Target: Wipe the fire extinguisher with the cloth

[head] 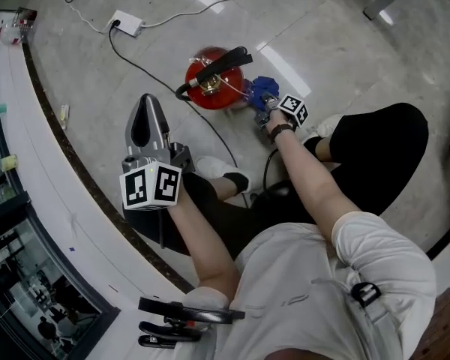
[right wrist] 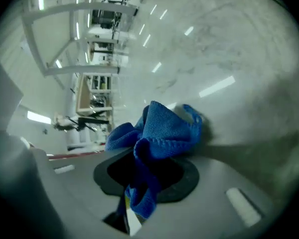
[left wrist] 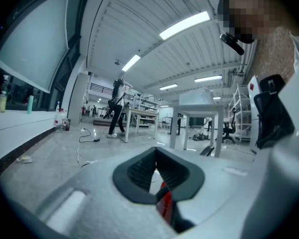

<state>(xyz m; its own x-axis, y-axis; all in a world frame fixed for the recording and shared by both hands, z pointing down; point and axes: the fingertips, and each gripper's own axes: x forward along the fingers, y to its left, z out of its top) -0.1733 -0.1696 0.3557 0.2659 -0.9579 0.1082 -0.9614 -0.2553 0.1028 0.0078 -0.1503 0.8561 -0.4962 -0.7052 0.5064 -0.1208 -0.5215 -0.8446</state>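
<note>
Blue cloth (right wrist: 159, 128), bunched like this, wipes poorly; I judge it should press flat on the shell and sweep round it. Nearest, the left tool (left wrist: 157, 151) is closed on nothing, held up by the knee. Farther off, the right tool (right wrist: 144, 161) pinches the cloth, low and just beside the red extinguisher (head: 210, 88) upright on the floor (head: 322, 36).
</note>
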